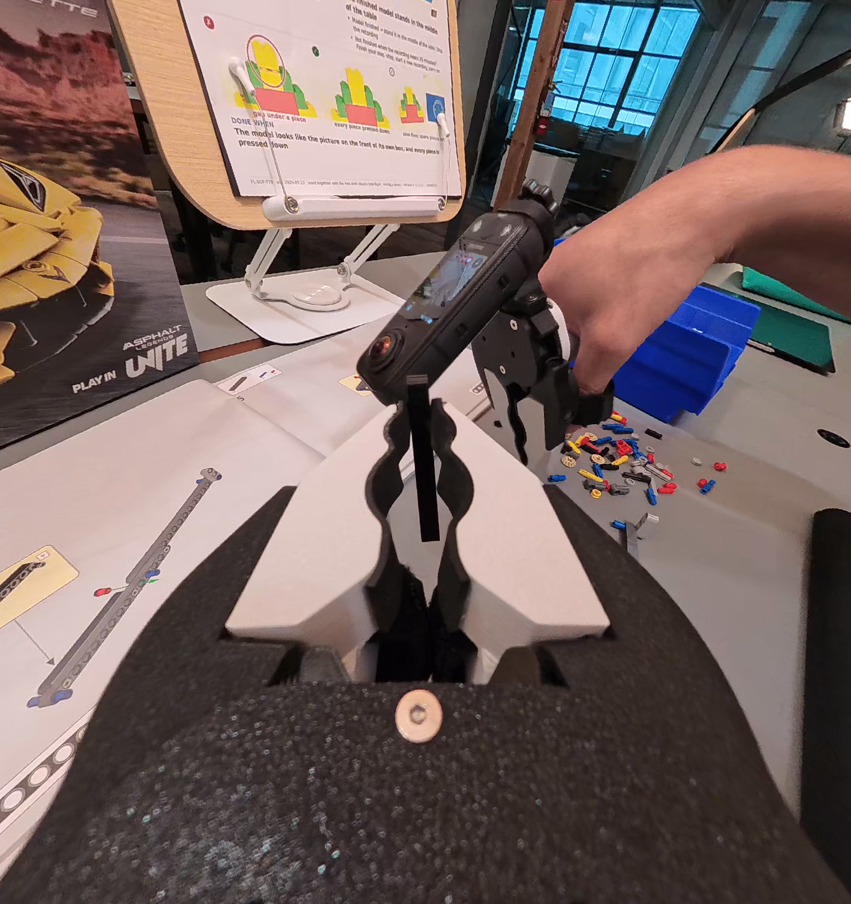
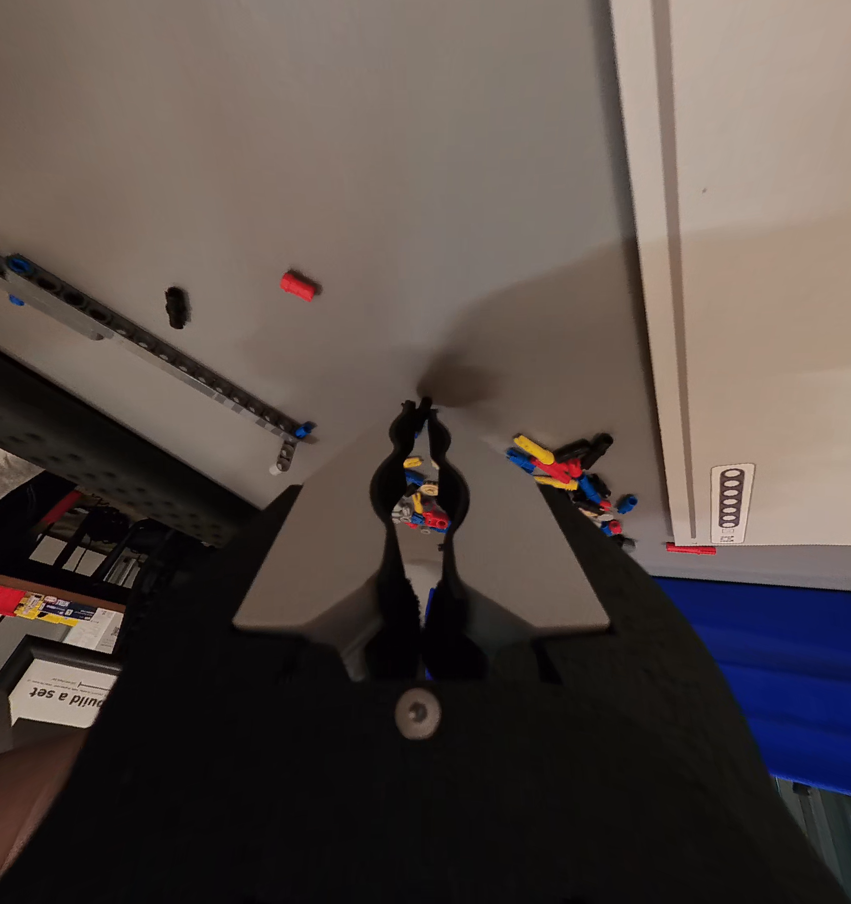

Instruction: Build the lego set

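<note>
Two claws are at work, and each has something small and black to lose. The left claw (image 1: 421,416) is closed near its tips on a long black beam (image 1: 424,464), which stands almost upright above the open instruction booklet (image 1: 120,489). Only the beam's upper part is pinched while most of its length hangs free in the gap behind the tips, so a nudge or a slack squeeze could let it pivot or slide down onto the page.

In the right wrist view, the right claw (image 2: 419,408) is nearly shut with its tips down at the grey tabletop (image 2: 315,146), nipping what looks like a tiny black pin (image 2: 416,406) — too small and dark to be sure of the hold. If the grip is on the very end, the pin may flick away as the claw lifts.

Nearby lie the loose pile of coloured pins and connectors (image 2: 565,469), a red connector (image 2: 298,285), a black piece (image 2: 176,306) and the partly built grey beam assembly (image 2: 134,337) with blue pins. A sweep of the claw's broad body could scatter the pile — or knock the assembly toward the tabletop edge, which runs just beyond it. Mating pin to beam hole in mid-air also risks misalignment.
</note>
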### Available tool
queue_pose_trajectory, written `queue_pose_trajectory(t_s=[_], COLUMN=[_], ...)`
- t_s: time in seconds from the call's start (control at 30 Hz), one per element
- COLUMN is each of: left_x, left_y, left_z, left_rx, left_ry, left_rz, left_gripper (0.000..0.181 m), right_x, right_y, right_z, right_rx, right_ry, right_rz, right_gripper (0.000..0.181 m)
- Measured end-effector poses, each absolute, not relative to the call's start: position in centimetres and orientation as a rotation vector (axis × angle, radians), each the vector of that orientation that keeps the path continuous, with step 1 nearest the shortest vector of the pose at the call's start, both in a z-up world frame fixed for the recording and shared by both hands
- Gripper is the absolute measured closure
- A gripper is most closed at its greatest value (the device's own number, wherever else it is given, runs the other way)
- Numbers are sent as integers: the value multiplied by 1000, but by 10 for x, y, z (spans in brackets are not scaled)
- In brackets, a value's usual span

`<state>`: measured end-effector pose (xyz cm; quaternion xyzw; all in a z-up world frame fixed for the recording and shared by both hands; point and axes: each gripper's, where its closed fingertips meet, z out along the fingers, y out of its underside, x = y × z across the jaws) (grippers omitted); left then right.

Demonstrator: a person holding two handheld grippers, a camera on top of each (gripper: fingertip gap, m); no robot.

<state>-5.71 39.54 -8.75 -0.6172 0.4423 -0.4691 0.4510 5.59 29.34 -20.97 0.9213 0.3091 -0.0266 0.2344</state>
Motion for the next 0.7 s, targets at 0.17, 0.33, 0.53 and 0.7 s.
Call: queue_pose_trajectory(t_s=[0.17, 0.33, 0.53, 0.7], left_x=[-57, -57, -57, -57], left_y=[396, 394, 393, 393], left_z=[-86, -87, -85, -84], left_rx=[-1518, -1518, -1502, -1496], left_ry=[1088, 1096, 1095, 1092], left_rz=[-1158, -1160, -1157, -1157], left_gripper=[175, 175, 175, 175], right_x=[58, 59, 61, 62], right_y=[298, 301, 301, 301], right_z=[-210, -209, -210, -210], right_rx=[2527, 2533, 2531, 2525], right_ry=[861, 885, 869, 858], right_rz=[-77, -72, -101, -148], right_gripper=[177, 177, 177, 177])
